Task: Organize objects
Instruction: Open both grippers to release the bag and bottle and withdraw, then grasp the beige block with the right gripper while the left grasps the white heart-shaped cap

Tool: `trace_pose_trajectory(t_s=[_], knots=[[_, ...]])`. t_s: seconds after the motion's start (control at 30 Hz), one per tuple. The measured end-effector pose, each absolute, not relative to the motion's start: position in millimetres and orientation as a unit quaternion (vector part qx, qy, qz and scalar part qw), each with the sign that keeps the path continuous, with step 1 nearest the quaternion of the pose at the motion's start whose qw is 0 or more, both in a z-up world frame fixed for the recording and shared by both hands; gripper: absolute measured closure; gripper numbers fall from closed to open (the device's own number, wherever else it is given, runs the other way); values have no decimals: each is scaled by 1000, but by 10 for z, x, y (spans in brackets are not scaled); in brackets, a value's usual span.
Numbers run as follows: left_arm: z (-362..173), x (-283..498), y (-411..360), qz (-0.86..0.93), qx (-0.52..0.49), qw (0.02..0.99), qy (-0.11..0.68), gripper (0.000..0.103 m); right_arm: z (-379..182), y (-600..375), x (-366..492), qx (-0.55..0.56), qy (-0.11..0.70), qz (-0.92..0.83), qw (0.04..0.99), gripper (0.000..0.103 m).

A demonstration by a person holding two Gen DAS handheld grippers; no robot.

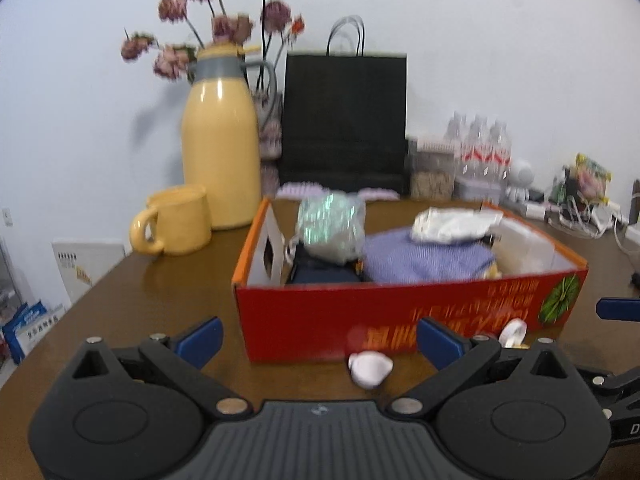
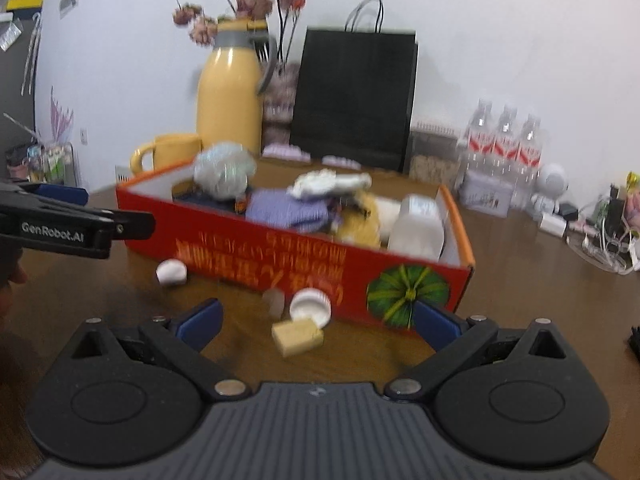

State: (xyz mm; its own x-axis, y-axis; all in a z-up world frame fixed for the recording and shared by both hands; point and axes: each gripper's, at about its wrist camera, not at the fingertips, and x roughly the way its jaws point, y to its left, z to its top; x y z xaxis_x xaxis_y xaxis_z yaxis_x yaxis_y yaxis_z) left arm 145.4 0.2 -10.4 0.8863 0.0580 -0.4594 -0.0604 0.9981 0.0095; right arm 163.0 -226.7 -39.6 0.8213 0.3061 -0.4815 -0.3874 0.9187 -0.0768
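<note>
I see a plain white wall (image 1: 480,40) behind a dark brown wooden table (image 1: 180,288) with a glossy top. At my far left stands a dark grey cabinet (image 2: 16,92).

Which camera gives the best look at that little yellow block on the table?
The right wrist view: the yellow block lies whole on the table between the open jaws, just in front of the red box. The left wrist view shows only a sliver behind its right jaw.
</note>
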Motion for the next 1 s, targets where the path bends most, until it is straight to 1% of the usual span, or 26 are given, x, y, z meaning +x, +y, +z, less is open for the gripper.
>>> trace_pose_trajectory(t_s=[0.1,0.2,0.3,0.37,0.4,0.43,0.47,0.5,0.57,0.6,0.63,0.9,1.0], knots=[[-175,1536,6,20,-1,961,275,0,-458,-2267,1697,-83,259,181,945,0],[-243,1587,-9,20,1,955,295,0,-506,-2247,1775,-78,276,176,942,0],[-287,1644,-26,22,-1,952,305,0,-538,-2238,1854,-69,287,174,939,6],[-304,1675,-35,24,-3,951,309,0,-555,-2234,1905,-61,296,174,937,15],[-312,1684,-44,25,-3,951,309,0,-560,-2226,1926,-58,300,177,936,21],[-316,1697,-52,26,-3,951,309,0,-568,-2211,1946,-56,302,182,934,25],[-320,1702,-58,26,-3,951,309,0,-574,-2199,1956,-56,303,184,933,27],[-318,1704,-61,26,-4,951,308,0,-581,-2175,1971,-58,307,187,932,30],[-320,1715,-67,27,-4,951,308,0,-593,-2142,1997,-59,314,196,927,46],[-317,1714,-69,28,-4,951,308,0,-589,-2141,1989,-57,310,200,928,63],[-317,1715,-67,27,-3,951,308,0,-585,-2140,1982,-56,309,203,927,67],[-341,1781,-152,39,2,951,307,0,-505,-2234,1822,-42,265,189,945,67],[-343,1801,-196,40,-1,953,301,3,-490,-2272,1811,-36,260,183,947,67]])
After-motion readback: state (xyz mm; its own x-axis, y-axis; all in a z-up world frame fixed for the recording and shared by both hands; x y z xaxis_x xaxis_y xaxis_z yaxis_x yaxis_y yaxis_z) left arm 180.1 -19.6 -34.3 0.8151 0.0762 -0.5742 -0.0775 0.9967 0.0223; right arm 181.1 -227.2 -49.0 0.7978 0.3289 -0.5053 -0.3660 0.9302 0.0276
